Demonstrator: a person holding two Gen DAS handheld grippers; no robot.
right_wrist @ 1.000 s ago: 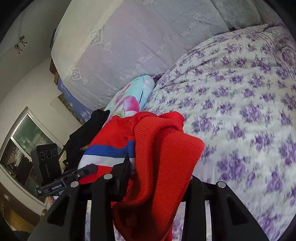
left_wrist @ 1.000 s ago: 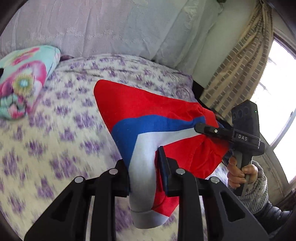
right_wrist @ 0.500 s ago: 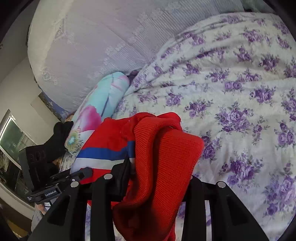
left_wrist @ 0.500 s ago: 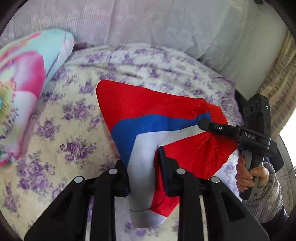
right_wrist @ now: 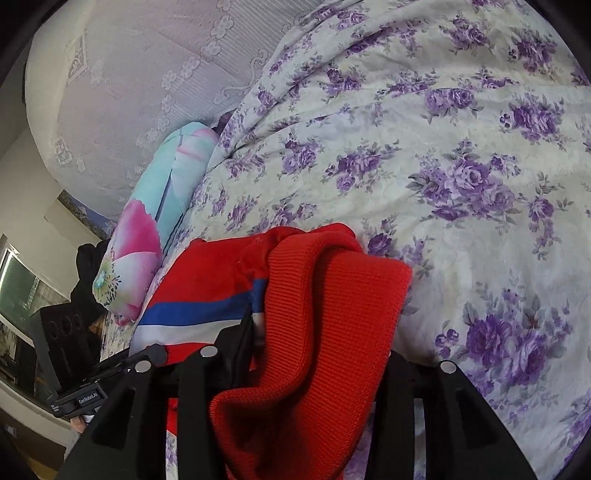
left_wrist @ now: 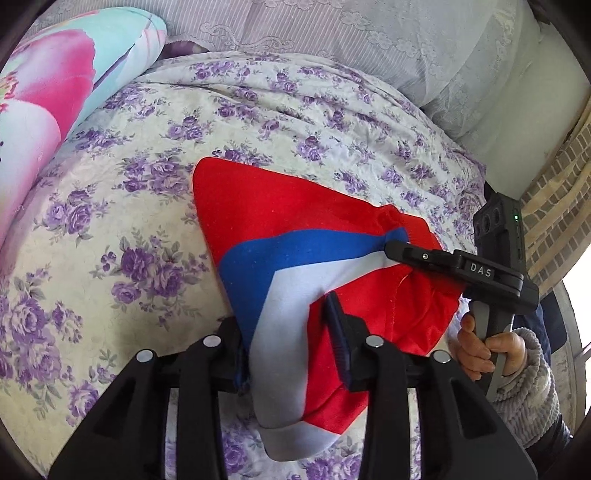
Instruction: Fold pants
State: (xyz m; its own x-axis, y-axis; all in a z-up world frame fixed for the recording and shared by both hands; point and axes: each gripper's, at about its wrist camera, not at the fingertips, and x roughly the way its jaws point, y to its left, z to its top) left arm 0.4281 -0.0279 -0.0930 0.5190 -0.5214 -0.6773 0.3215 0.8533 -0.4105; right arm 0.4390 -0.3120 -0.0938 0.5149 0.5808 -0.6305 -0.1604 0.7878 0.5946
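Observation:
The pants (left_wrist: 280, 229) are red with a blue and a white stripe. They hang stretched between my two grippers just above the flowered bed. My left gripper (left_wrist: 288, 332) is shut on the striped leg end, whose white cuff droops below the fingers. My right gripper (right_wrist: 317, 332) is shut on the red ribbed waistband (right_wrist: 325, 332), which drapes over its fingers. The right gripper (left_wrist: 402, 251) also shows in the left wrist view, pinching the far end of the pants. The left gripper's body (right_wrist: 81, 395) shows at the lower left of the right wrist view.
The bedspread (left_wrist: 122, 229) is cream with purple flowers. A turquoise and pink pillow (left_wrist: 48, 81) lies at the bed's left. A lilac lace-covered headboard (left_wrist: 332, 33) stands behind. A brick-patterned curtain (left_wrist: 554, 199) and window are at the right. Dark clothing (right_wrist: 88, 273) lies beyond the pillow.
Both grippers have moved forward and lower over the bed with the pants still held between them. The pillow and headboard now appear closer.

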